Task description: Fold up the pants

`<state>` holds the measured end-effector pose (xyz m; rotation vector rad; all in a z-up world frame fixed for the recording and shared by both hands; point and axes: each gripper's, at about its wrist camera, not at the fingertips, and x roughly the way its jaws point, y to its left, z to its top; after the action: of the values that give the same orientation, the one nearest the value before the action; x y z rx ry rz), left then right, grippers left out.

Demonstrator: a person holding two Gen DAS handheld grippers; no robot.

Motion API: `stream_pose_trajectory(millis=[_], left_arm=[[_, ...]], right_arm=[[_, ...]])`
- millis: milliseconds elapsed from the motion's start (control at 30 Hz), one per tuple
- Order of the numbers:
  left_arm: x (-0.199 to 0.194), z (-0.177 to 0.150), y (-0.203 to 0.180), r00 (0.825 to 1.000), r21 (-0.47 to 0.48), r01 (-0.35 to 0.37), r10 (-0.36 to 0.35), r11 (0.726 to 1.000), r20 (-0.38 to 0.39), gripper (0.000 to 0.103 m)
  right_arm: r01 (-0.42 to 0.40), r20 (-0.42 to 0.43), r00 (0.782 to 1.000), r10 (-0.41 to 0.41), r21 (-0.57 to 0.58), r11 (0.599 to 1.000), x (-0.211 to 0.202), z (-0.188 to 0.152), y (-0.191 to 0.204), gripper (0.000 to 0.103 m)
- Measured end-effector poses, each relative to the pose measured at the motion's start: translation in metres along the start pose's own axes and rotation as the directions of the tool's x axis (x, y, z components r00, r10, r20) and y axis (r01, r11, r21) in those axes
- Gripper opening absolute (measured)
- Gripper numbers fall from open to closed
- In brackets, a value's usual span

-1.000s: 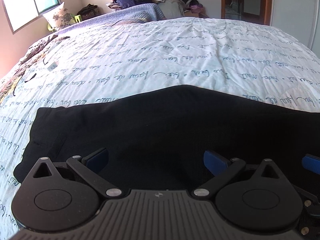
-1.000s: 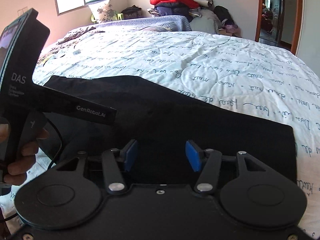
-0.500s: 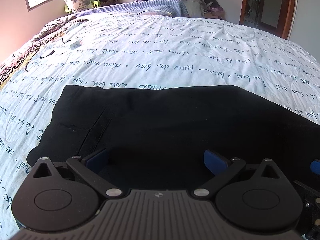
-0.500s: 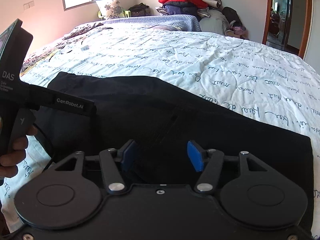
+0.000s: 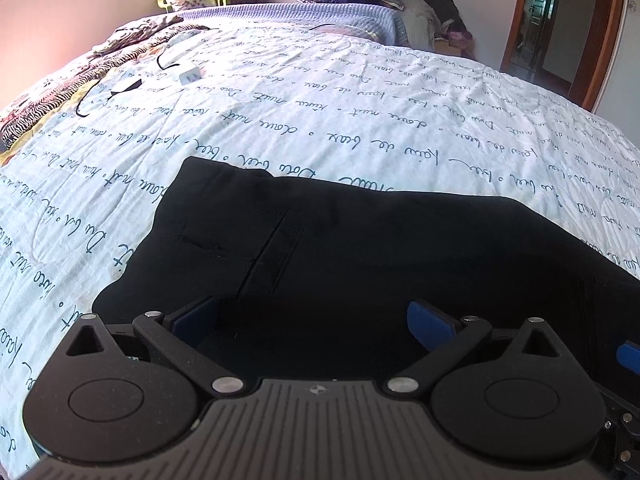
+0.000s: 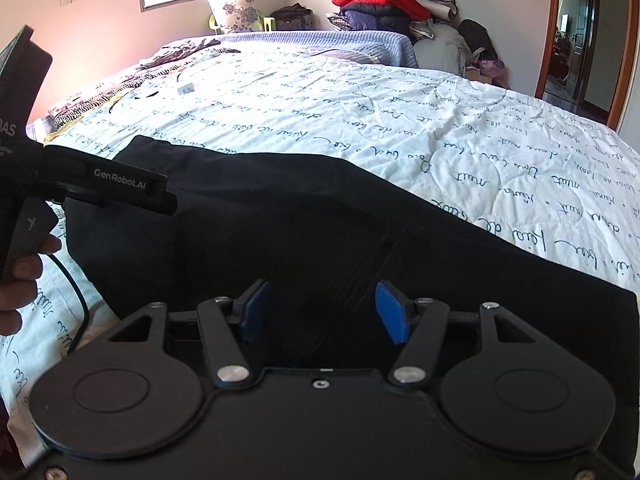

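The black pants (image 5: 360, 248) lie flat across the quilt (image 5: 360, 112), stretched crosswise directly ahead of and beneath both claws, with one end's corner ahead-left of the left gripper (image 5: 312, 320) and a squared-off end to the right of the right gripper (image 6: 324, 312). Both claws stand open over the dark cloth, the left one wide, the right one about halfway; the right's jaws have just been opening a little, and nothing is pinched between them.

The main risk, as I judge it, is a bad pick. Closing on only the top layer would peel the layers apart and leave a crooked fold. Digging too deep could catch the quilt under the pants and drag it along. The two claws sit close together, the left gripper's body just left of the right one's jaws, so a crossing move could knock them together.
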<state>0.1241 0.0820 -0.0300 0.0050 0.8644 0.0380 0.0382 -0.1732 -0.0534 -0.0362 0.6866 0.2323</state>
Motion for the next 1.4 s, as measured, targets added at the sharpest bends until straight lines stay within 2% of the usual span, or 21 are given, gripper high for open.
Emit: stream_pose_trajectory(millis=[367,567,667,767,800,833,933,967,1000,1133,1233,1300,1400], left_arm=[[0.004,-0.001,0.033,0.998,0.01,-0.059,0.059,0.998,0.005,0.102],[-0.007,0.004,0.091,0.987,-0.04,-0.151,0.153,0.988,0.05,0.102],[-0.012,0.01,0.118,0.97,-0.021,-0.236,0.237,0.972,0.051,0.102],[-0.023,0.011,0.14,0.929,0.009,-0.358,0.356,0.934,0.101,0.102],[-0.026,0.011,0.146,0.925,0.002,-0.368,0.365,0.93,0.109,0.102],[-0.03,0.013,0.154,0.933,-0.022,-0.344,0.344,0.939,0.104,0.102],[-0.027,0.019,0.171,0.979,-0.116,-0.195,0.2,0.974,0.03,0.101],[-0.024,0.02,0.174,0.985,-0.133,-0.17,0.172,0.976,0.01,0.099],[-0.02,0.019,0.174,0.986,-0.142,-0.167,0.167,0.976,-0.008,0.099],[-0.013,0.017,0.163,0.968,-0.09,-0.252,0.25,0.964,-0.033,0.098],[-0.014,0.016,0.156,0.967,-0.044,-0.254,0.254,0.966,-0.012,0.098],[-0.015,0.017,0.155,0.967,-0.039,-0.254,0.254,0.966,-0.009,0.099],[-0.012,0.02,0.158,0.97,-0.051,-0.243,0.242,0.969,-0.019,0.099]], right_arm=[[-0.048,0.03,0.998,0.051,-0.094,0.994,0.001,0.012,0.041,0.06],[-0.041,0.08,0.995,0.063,-0.255,0.966,0.003,0.022,0.089,0.065],[-0.082,0.078,0.991,0.111,-0.305,0.949,0.011,0.026,0.112,0.065],[-0.123,0.08,0.983,0.163,-0.368,0.922,0.014,0.026,0.136,0.065],[-0.128,0.084,0.981,0.175,-0.393,0.91,0.014,0.025,0.146,0.065],[-0.128,0.089,0.98,0.181,-0.419,0.899,0.016,0.024,0.155,0.065],[-0.093,0.105,0.981,0.166,-0.498,0.862,0.025,0.02,0.181,0.065],[-0.082,0.108,0.981,0.161,-0.52,0.85,0.028,0.019,0.188,0.065],[-0.076,0.108,0.981,0.159,-0.542,0.837,0.031,0.017,0.196,0.065],[-0.044,0.12,0.981,0.152,-0.626,0.779,0.04,0.014,0.22,0.065],[-0.021,0.127,0.981,0.144,-0.675,0.738,0.048,0.013,0.235,0.061],[-0.004,0.123,0.984,0.128,-0.706,0.708,0.055,0.012,0.243,0.053],[0.026,0.123,0.987,0.1,-0.745,0.667,0.064,0.01,0.251,0.049]])
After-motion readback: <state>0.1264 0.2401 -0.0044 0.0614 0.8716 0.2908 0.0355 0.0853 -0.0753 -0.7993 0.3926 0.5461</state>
